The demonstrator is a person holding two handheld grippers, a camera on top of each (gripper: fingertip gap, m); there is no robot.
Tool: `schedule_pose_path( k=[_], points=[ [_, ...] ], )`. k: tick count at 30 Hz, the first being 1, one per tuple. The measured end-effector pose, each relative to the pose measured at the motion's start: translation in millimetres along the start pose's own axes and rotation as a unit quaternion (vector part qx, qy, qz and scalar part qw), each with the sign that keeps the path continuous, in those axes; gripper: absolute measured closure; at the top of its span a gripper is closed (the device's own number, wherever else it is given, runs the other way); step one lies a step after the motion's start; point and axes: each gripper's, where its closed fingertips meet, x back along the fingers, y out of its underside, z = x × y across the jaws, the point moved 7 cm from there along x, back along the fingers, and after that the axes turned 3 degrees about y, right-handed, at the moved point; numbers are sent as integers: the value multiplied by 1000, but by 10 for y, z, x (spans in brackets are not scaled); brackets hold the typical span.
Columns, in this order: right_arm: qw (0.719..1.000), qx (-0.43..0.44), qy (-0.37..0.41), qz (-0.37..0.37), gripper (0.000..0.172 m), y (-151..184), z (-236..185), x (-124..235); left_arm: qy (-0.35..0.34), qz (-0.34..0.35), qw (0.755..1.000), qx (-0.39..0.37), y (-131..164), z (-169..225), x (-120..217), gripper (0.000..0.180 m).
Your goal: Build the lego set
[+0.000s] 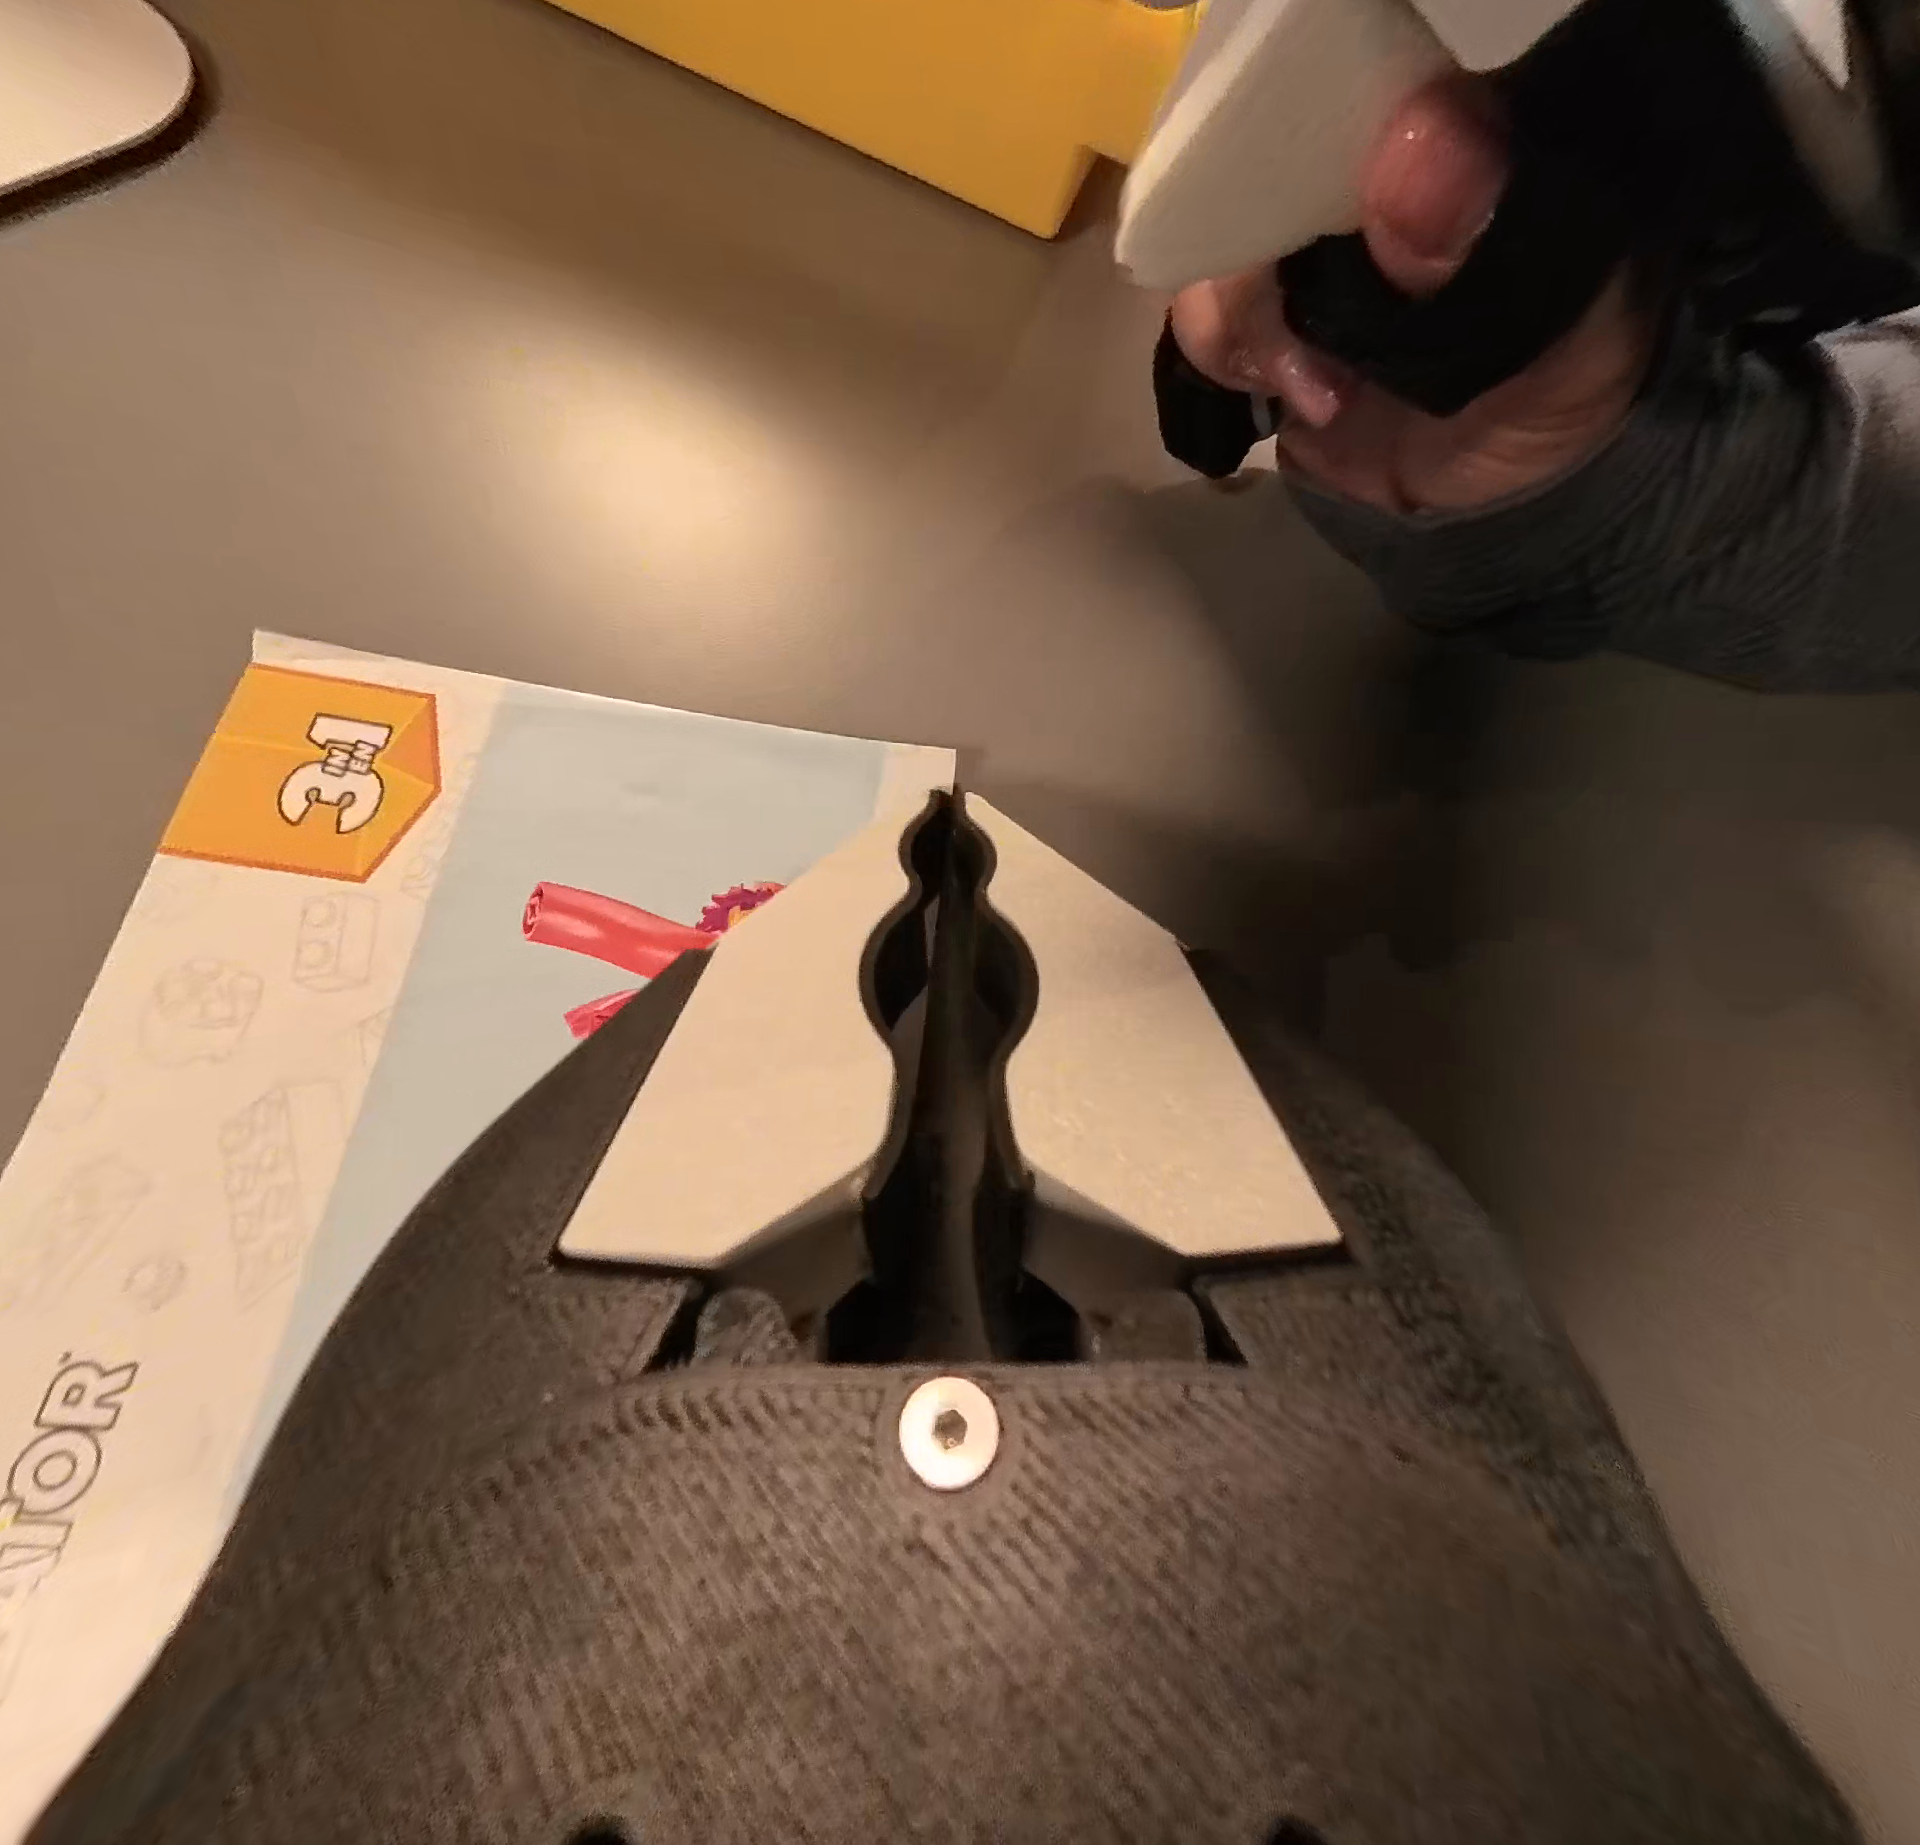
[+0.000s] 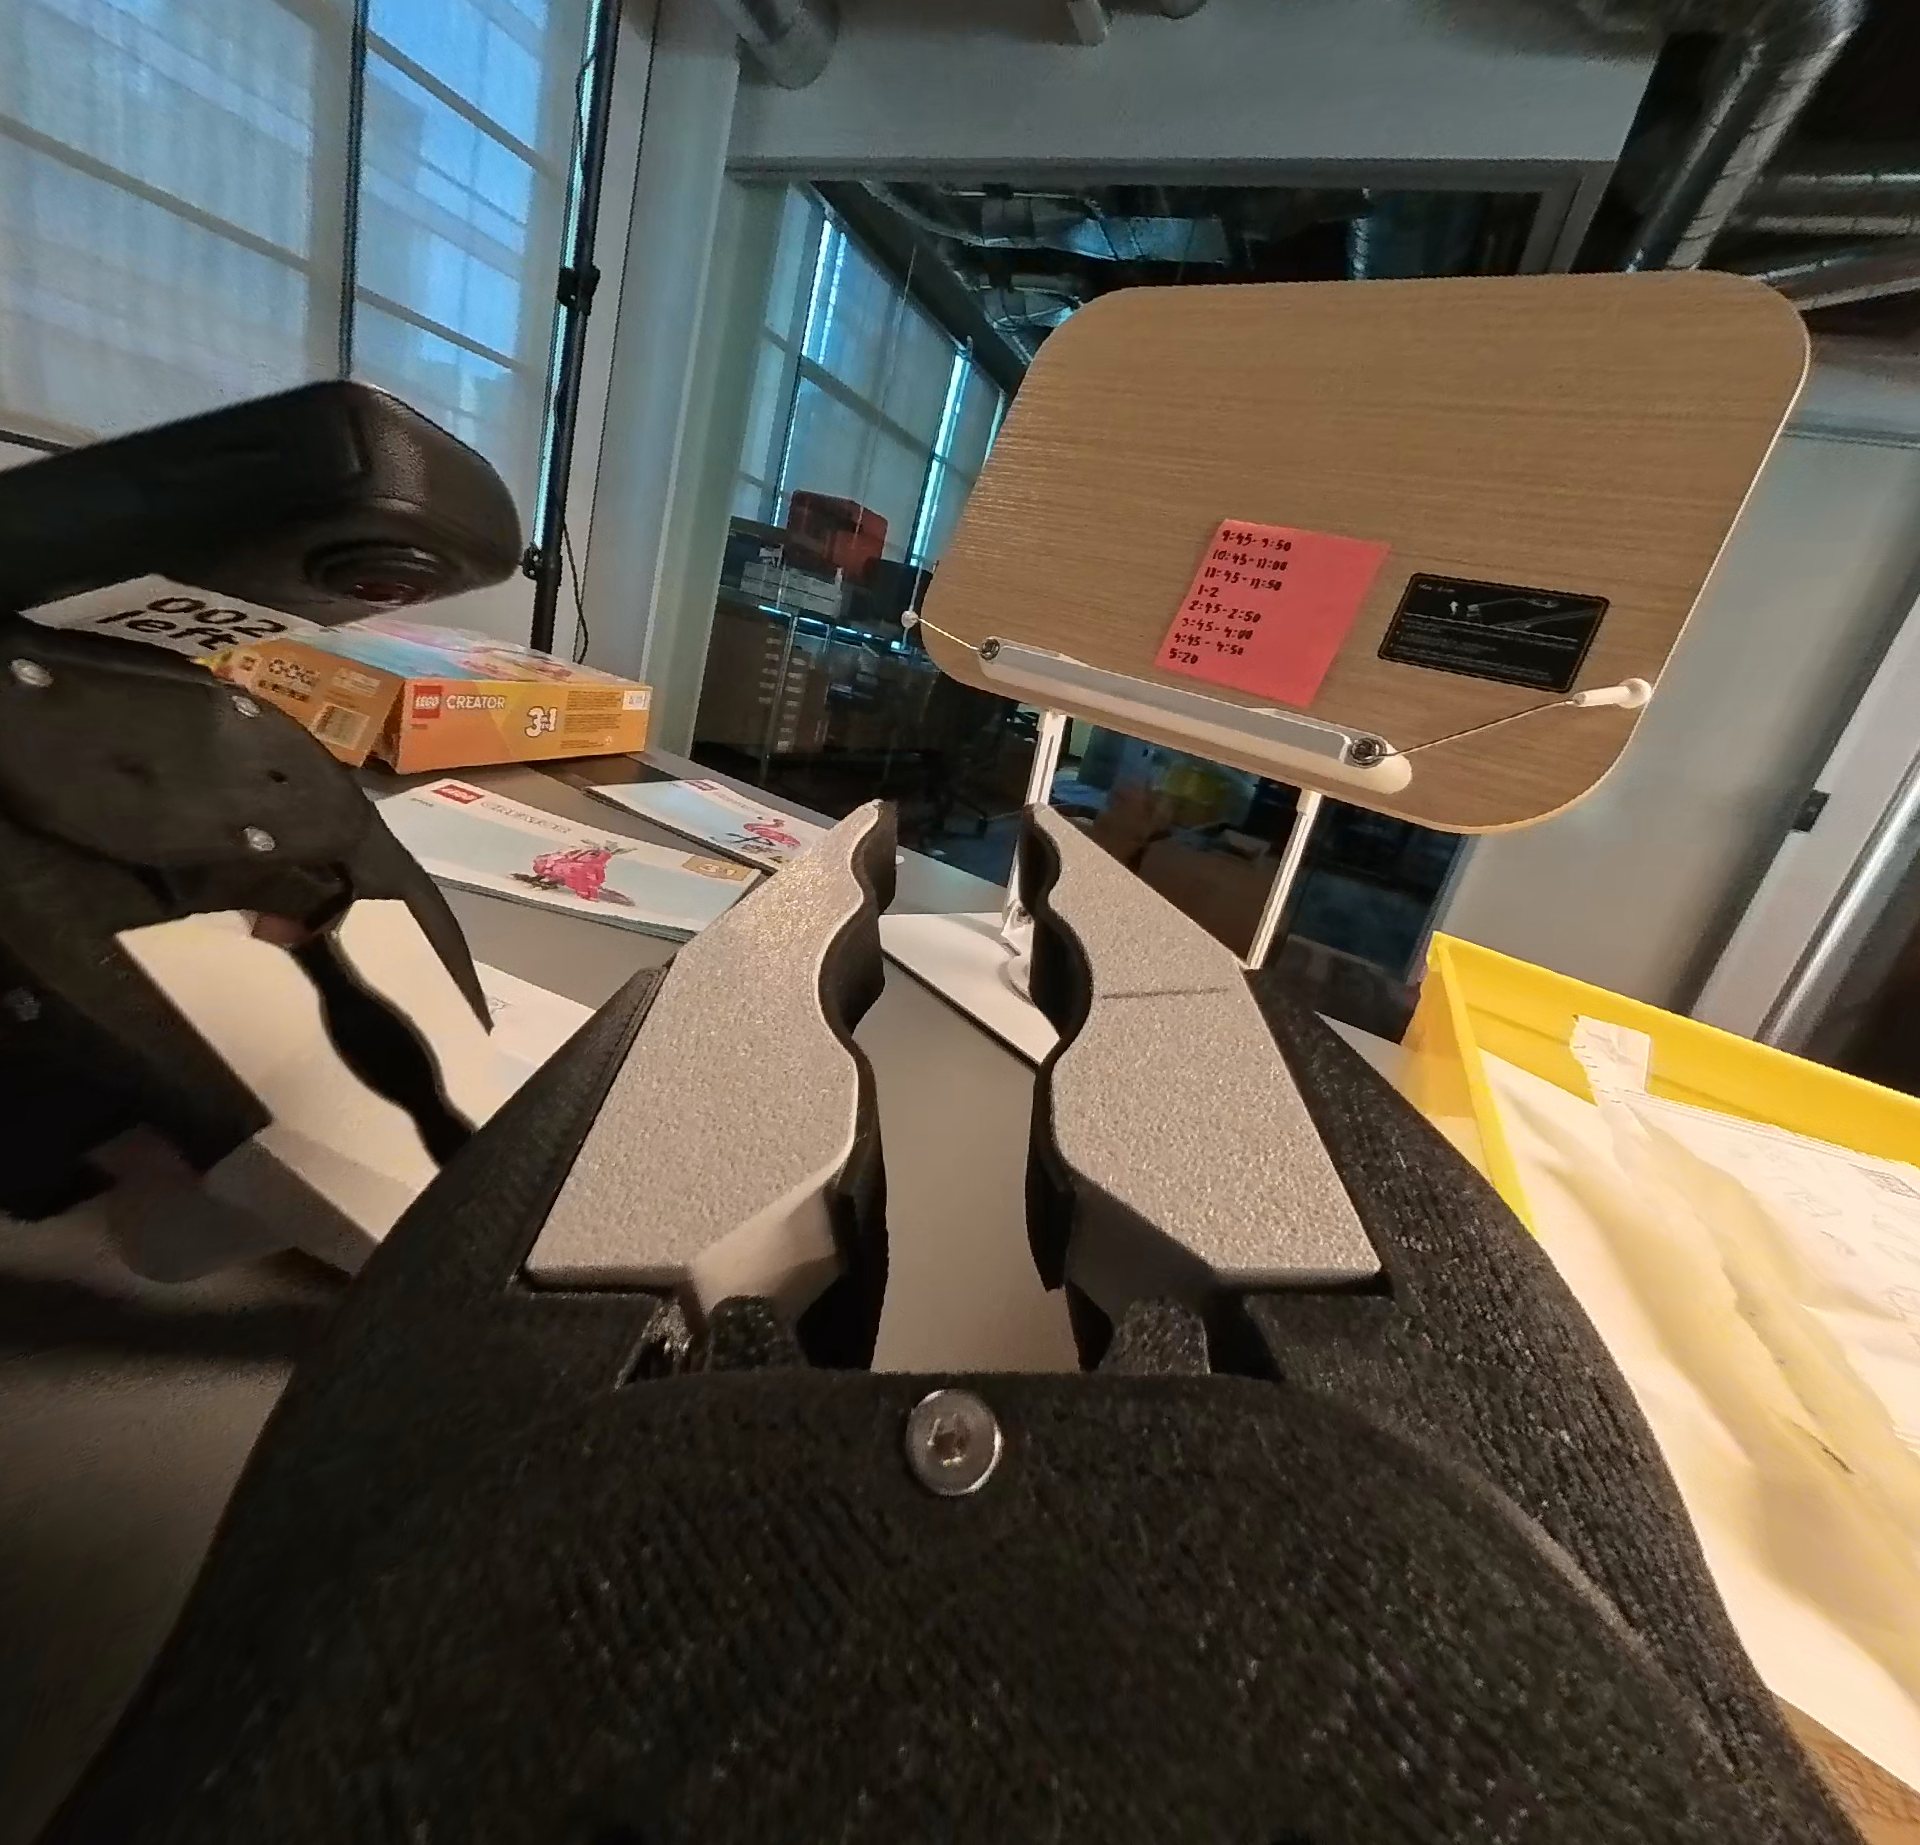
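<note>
An instruction booklet (image 1: 623, 808) with a pink model on its cover lies on the grey table (image 1: 623, 393) in the left wrist view. My left gripper (image 1: 951, 803) is shut with its tips at the booklet's far right corner. The booklet's right edge runs straight into the seam between the pads. The left gripper also shows in the right wrist view (image 2: 462, 1141), angled down over white paper. My right gripper (image 2: 956, 819) is open and empty above the table. In the left wrist view a hand (image 1: 1455, 372) holds the right gripper, and one of its white fingers (image 1: 1247, 133) shows at the upper right.
A wooden book stand (image 2: 1403, 496) with a pink note stands ahead of the right gripper. A yellow bin (image 2: 1662, 1057) holding paper bags (image 2: 1714, 1276) is at the right; it also shows in the left wrist view (image 1: 831, 60). An orange set box (image 2: 499, 725) and two more booklets (image 2: 582, 860) lie at the back left. Some 15 cm of space lies between my two pairs of fingers.
</note>
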Motion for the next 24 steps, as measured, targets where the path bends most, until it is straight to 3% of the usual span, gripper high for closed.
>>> schedule_pose_path(
  k=[8, 14, 18, 24],
  points=[
    [1000, 3, -5, -1, 151, 1, -19, -4, 13, 27, 998, 58, -11, -68, 56, 180],
    [1000, 9, -4, -15, 152, 23, -26, -16, 36, 111, 987, 109, -58, -152, 225, 180],
    [991, 79, 32, -99, 172, 169, -16, -66, 74, 190, 967, 153, -76, -224, 390, 180],
    [951, 135, -161, -226, 172, 375, -475, -101, 117, 264, 940, 179, -85, -269, 565, 180]
  ],
)
